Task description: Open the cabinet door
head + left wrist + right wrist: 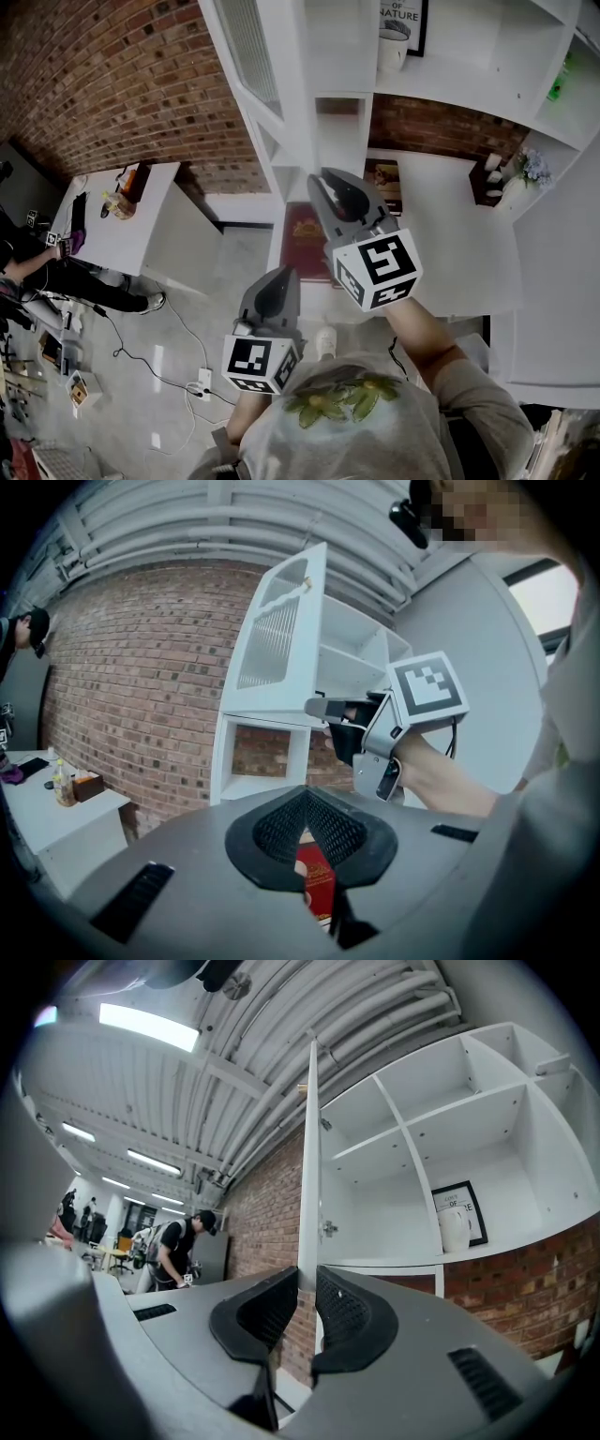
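Brick wall (122,84), behind a white cabinet (337,56) of open compartments. The cabinet door (248,47), a louvred white panel, is hinged at the left edge of the upper compartments. It stands swung well out from the cabinet's front, with its free edge toward the person. In the right gripper view the door (309,1166) is seen edge-on, with the bare compartments (422,1119) open to its right.

Right gripper (323,187), raised at the door's free edge. Its fingers (272,1302) are clamped on the lower part of that edge, one on each face.

Left gripper (278,277), lower and nearer the person, apart from the door. Its fingers (281,827) meet at the tips with nothing between them.

Red book (305,239), lying flat on the cabinet's low shelf near its left edge, below both grippers.

White jug (452,1230), upright on a middle shelf, just in front of a framed print (461,1206).
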`<state>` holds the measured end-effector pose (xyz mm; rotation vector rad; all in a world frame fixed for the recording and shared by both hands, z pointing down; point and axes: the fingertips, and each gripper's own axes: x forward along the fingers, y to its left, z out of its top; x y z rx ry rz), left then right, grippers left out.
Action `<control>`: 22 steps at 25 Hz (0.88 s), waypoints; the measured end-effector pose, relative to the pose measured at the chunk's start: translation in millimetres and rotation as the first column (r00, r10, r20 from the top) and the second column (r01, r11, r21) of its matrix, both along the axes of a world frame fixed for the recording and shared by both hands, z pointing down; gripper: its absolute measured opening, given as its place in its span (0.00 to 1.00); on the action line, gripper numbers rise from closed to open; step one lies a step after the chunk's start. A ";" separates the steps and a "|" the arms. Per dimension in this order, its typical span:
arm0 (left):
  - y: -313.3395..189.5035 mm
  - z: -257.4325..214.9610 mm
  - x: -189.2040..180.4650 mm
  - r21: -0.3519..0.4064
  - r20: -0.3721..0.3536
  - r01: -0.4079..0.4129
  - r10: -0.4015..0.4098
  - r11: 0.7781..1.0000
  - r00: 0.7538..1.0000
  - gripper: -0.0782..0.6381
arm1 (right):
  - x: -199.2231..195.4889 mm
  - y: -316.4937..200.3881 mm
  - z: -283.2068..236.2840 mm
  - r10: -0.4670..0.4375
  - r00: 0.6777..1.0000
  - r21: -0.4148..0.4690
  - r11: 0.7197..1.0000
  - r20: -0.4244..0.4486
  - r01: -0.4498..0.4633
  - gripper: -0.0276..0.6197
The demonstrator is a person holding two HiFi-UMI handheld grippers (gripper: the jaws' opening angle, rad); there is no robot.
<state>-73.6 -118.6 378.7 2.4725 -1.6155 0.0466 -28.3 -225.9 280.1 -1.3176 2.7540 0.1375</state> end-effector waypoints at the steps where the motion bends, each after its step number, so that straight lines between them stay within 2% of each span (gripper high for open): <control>1: 1.2 0.1 -1.1 0.000 0.001 0.003 -0.003 1.000 1.000 0.12 | -1.5 1.1 0.0 -0.003 1.000 0.002 1.000 0.000 0.003 0.15; 22: 18.7 4.6 -17.5 -0.008 0.004 0.064 -0.064 0.998 0.998 0.12 | -30.8 19.9 1.5 -0.083 0.997 0.012 0.996 0.005 0.083 0.15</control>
